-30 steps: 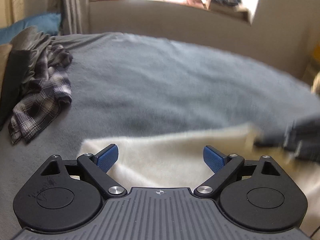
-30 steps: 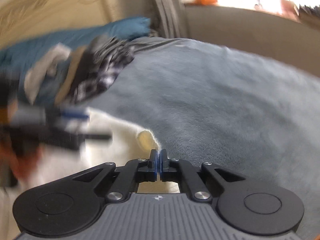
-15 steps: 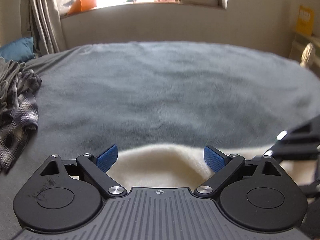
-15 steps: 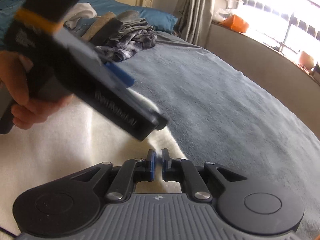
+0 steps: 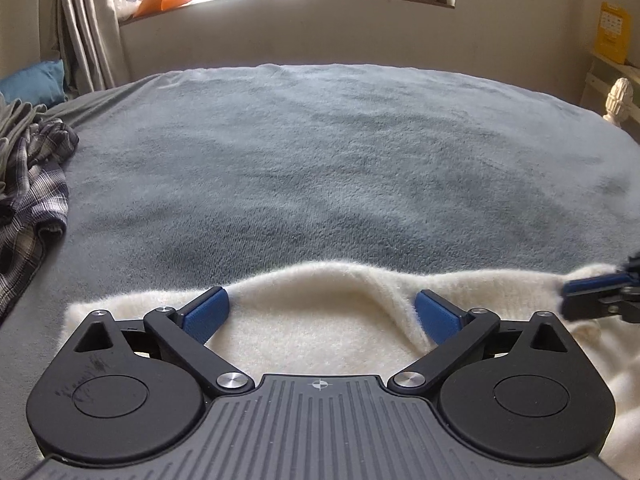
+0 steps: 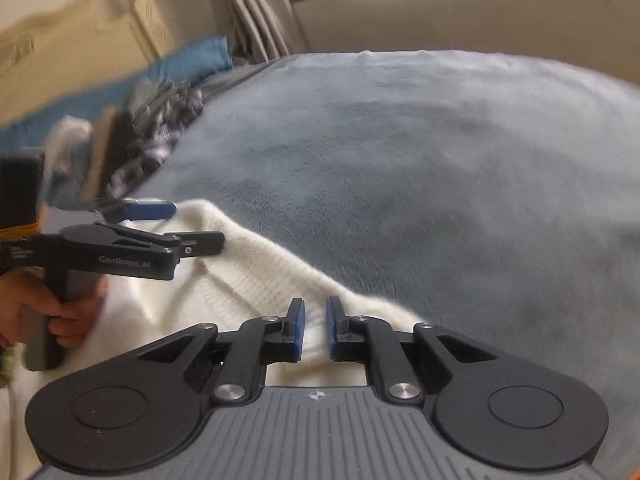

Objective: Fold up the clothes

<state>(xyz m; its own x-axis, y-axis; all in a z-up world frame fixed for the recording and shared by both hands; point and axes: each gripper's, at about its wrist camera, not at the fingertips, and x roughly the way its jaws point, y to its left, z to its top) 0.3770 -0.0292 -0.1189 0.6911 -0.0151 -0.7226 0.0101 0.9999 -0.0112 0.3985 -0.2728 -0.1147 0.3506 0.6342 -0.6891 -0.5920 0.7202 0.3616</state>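
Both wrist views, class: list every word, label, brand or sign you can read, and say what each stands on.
"GenRobot.AI": pale lettering on the side of the left gripper, seen in the right wrist view.
Yellow sign on the wall at the right: it bears print too small to read.
Orange band on the gripper's body: no legible text.
Nothing else is readable.

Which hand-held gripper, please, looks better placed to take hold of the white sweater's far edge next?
Probably the left hand-held gripper: its jaws gape wide around the raised fold at the white sweater's edge. The right hand-held gripper is nearly shut, with only a narrow gap showing sweater.
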